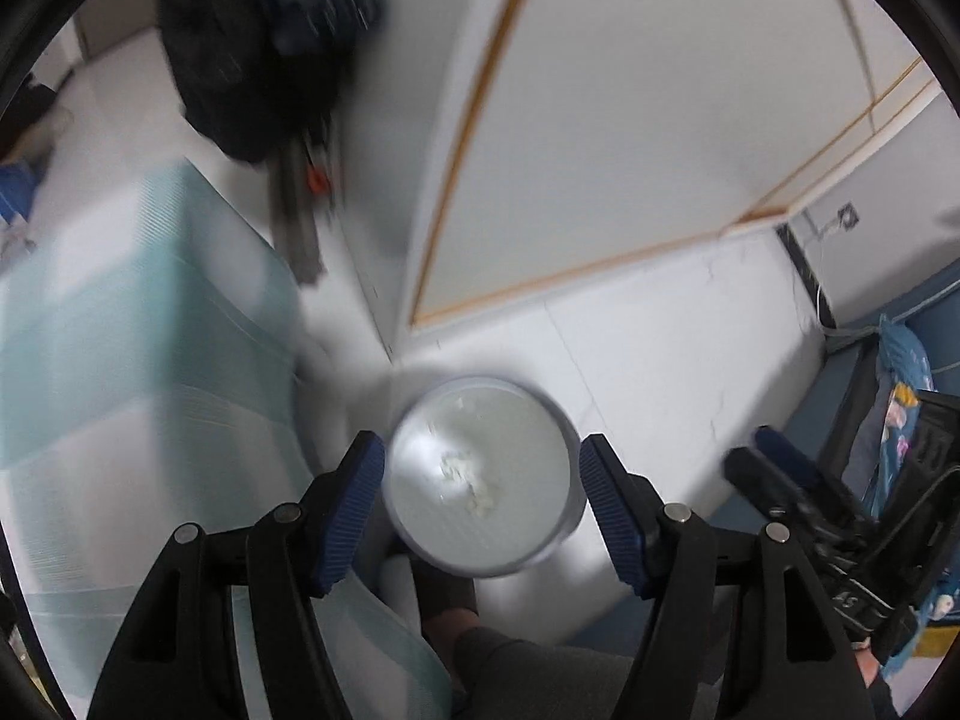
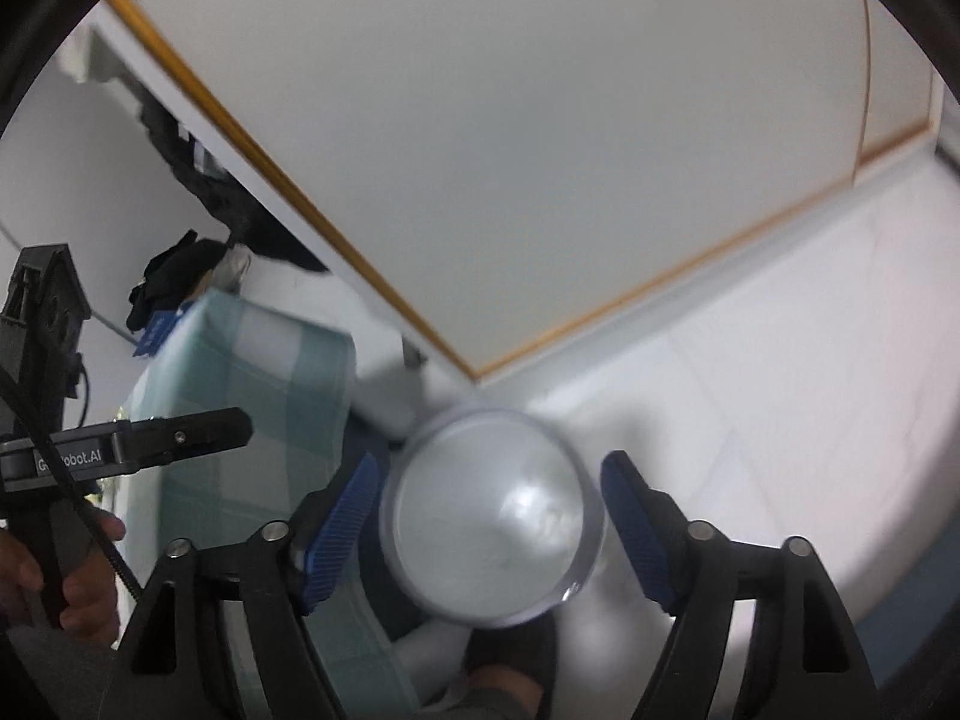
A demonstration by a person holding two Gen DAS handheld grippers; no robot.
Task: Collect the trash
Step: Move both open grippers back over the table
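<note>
A round white bin point(image 1: 480, 474) stands on the pale floor below both grippers, with a few crumpled white scraps point(image 1: 468, 480) lying in its bottom. My left gripper point(image 1: 480, 447) hangs above the bin, jaws open and nothing between the blue pads. In the right wrist view the same bin point(image 2: 492, 516) shows between the spread fingers of my right gripper point(image 2: 491, 467), which is also open and holds nothing. The right gripper point(image 1: 774, 462) appears at the right of the left wrist view. The left gripper point(image 2: 180, 432) reaches in from the left of the right wrist view.
A table under a green-and-white checked cloth point(image 1: 150, 330) stands close to the left of the bin. A white cabinet door with wooden trim point(image 1: 630, 120) rises behind. A black bag point(image 1: 240, 60) hangs further back. A person's foot point(image 1: 444, 606) is beside the bin, and a hand point(image 2: 72, 588) holds the left gripper.
</note>
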